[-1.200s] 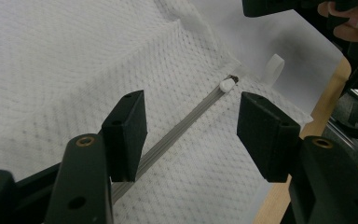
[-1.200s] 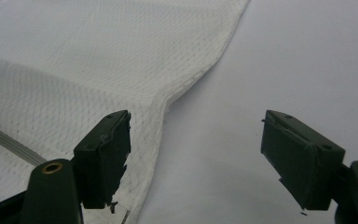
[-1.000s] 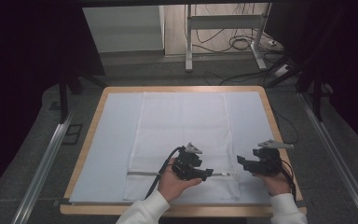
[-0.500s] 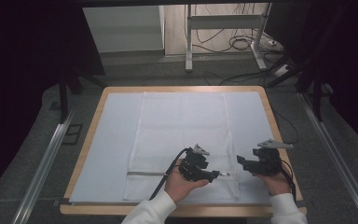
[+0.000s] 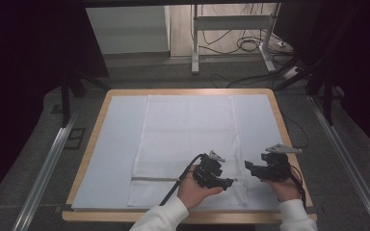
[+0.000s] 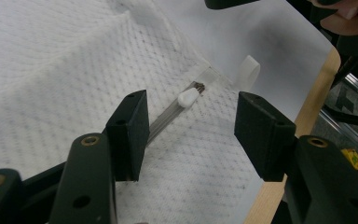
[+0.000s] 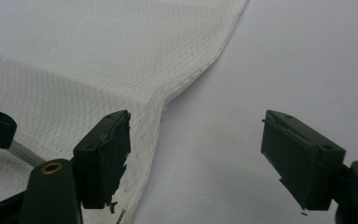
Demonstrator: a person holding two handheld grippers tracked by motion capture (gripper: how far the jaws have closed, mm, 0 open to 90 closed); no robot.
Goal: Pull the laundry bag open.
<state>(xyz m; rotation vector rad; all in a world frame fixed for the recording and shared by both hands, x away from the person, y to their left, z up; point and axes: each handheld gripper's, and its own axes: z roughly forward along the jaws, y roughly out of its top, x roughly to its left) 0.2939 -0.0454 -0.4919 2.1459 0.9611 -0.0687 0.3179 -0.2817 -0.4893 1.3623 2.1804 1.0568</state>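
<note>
From the high view, a wooden-edged tabletop (image 5: 89, 144) carries a pale sheet, and a white mesh laundry bag (image 5: 188, 130) lies flat down its middle, reaching from the far edge almost to the near edge. A grey zipper (image 5: 154, 179) runs across the bag near its near end. Bare sheet lies open to the left of the bag and in a narrower strip to its right. The left gripper (image 5: 224, 182) sits over the bag's near right part, pointing right; the right gripper (image 5: 248, 168) is just beside the bag's right edge, pointing left, and the two are near each other but apart.

In the left gripper view, the left gripper (image 6: 191, 126) has its jaws spread wide and holds nothing. Between them, farther off, lie the zipper (image 6: 168, 117) and its white zipper pull (image 6: 188, 97) on the mesh. A small white loop (image 6: 248, 70) stands at the bag's edge, with the tabletop's wooden rim (image 6: 314, 107) beyond it.

In the right gripper view, the right gripper (image 7: 196, 154) is also wide open and empty. Its left jaw is over the bag's hemmed edge (image 7: 186, 81); its right jaw is over bare sheet (image 7: 284, 60).
</note>
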